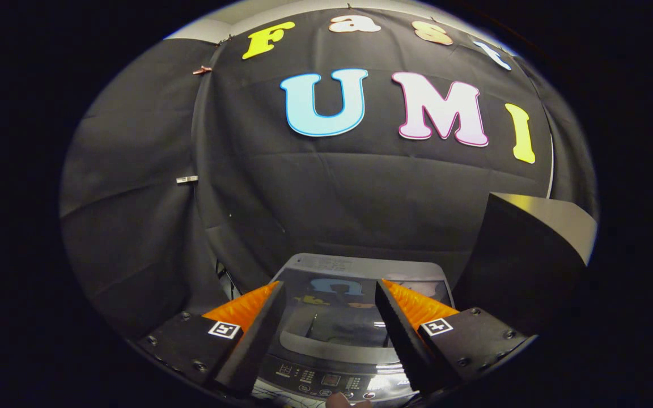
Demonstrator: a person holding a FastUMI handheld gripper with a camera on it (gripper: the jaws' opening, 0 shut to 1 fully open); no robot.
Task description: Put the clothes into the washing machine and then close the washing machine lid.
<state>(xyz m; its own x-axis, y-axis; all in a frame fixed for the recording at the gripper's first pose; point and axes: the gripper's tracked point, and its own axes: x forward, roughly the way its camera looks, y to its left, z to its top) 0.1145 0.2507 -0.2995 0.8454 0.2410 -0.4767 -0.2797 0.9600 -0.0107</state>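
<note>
A: Gripper (329, 317) logged. Two wedge-shaped fingers (253, 345), broad at the base and tapering forward, a wide gap standing between them.

B: Surface detail?

A: Inner faces flat. Upper faces ribbed, with fine ridges running across them.

B: Mounts?

A: Each finger sat on a dark, flat block (182, 340) fixed with round screw heads, several per block.

B: Markings?

A: One small square black-and-white tag (224, 330) on each block, at the finger's base.

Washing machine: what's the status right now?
Gripper open, holding nothing. Washing machine below fingers, glass lid down. Nothing between them.
</note>
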